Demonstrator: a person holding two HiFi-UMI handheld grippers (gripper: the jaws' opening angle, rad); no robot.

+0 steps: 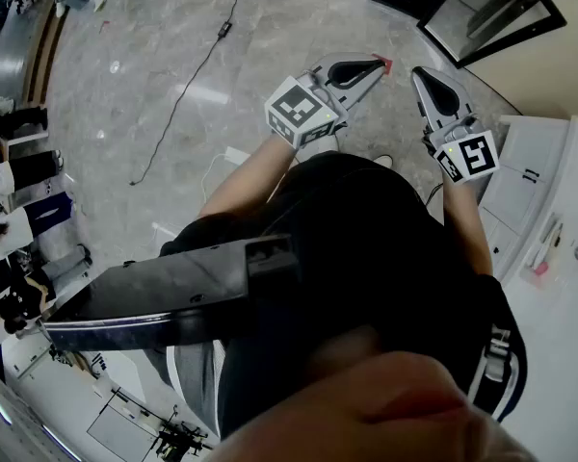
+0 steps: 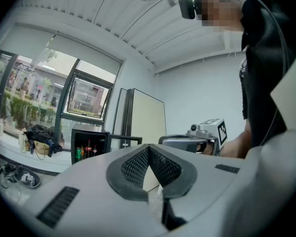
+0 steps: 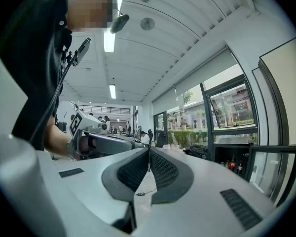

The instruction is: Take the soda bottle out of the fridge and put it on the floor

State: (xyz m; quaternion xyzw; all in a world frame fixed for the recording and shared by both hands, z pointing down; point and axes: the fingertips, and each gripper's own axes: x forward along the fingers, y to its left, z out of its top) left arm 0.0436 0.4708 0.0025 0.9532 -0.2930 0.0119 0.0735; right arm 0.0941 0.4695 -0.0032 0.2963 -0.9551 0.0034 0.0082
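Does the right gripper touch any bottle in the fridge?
Apart. The right gripper view shows the right gripper shut on nothing, with the bottles far beyond its tips, inside the fridge.

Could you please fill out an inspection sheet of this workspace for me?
Surface: glossy grey stone floor.
Job's things: small black fridge, door open; dark soda bottles standing inside.
Clutter: pair of sneakers on the floor; dark bags on the white sill.
Grippers: left tool shut, empty; right tool shut, empty.
Cables: thin black cable trailing across the floor.
Surroundings: large windows; several people at the room's edge.
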